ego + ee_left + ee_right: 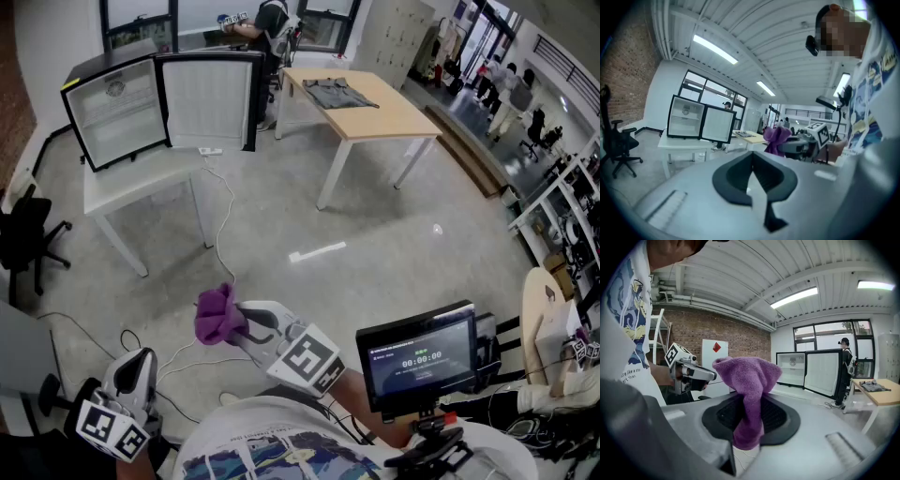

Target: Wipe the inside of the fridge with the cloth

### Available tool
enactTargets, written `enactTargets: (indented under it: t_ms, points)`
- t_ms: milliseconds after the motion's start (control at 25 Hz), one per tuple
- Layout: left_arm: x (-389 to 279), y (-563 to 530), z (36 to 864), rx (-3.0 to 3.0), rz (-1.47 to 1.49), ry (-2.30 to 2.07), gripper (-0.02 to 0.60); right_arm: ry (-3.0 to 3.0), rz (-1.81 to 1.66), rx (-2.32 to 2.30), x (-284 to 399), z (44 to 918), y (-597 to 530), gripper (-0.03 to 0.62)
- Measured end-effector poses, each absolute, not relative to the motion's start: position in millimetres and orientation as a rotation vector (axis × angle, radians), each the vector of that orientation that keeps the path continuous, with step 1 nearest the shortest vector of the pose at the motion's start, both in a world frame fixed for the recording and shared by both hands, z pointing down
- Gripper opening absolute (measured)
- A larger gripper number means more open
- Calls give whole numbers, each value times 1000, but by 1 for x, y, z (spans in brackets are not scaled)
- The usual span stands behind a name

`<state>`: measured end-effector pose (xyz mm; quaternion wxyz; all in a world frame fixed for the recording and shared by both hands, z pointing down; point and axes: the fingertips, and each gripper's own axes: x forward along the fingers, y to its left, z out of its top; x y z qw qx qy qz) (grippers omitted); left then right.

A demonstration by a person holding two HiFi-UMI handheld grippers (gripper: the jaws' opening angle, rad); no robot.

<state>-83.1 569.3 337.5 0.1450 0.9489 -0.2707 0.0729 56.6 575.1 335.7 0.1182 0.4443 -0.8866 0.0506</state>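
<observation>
While fridge point(117, 112) stands open, right hand-held gripper point(246, 322) clamps purple cloth point(216, 314); left hand-held gripper point(751, 177) closed, empty.

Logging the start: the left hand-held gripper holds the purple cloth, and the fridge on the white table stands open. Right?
No: the right hand-held gripper holds the purple cloth, per the right gripper view. The fridge on the white table does stand open.

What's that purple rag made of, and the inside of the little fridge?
The cloth looks like soft knitted or terry fabric, perhaps microfibre: a fuzzy matte surface that droops in folds. The fridge lining looks like smooth white plastic, with a black outer frame, likely painted metal; too far to be sure.
</observation>
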Motion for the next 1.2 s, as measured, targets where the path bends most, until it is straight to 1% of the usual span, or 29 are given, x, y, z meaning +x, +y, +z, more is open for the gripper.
enactTargets:
  t_ms: [560,760,1200]
  points:
    - [-92,578,337,2760,187,-687,9,-2586,114,1267,35,335,581,95]
    - [-93,570,334,2803,230,-700,9,-2580,122,1275,31,333,575,95]
    - [-124,545,348,2730,210,-735,9,-2561,196,1271,6,343,550,95]
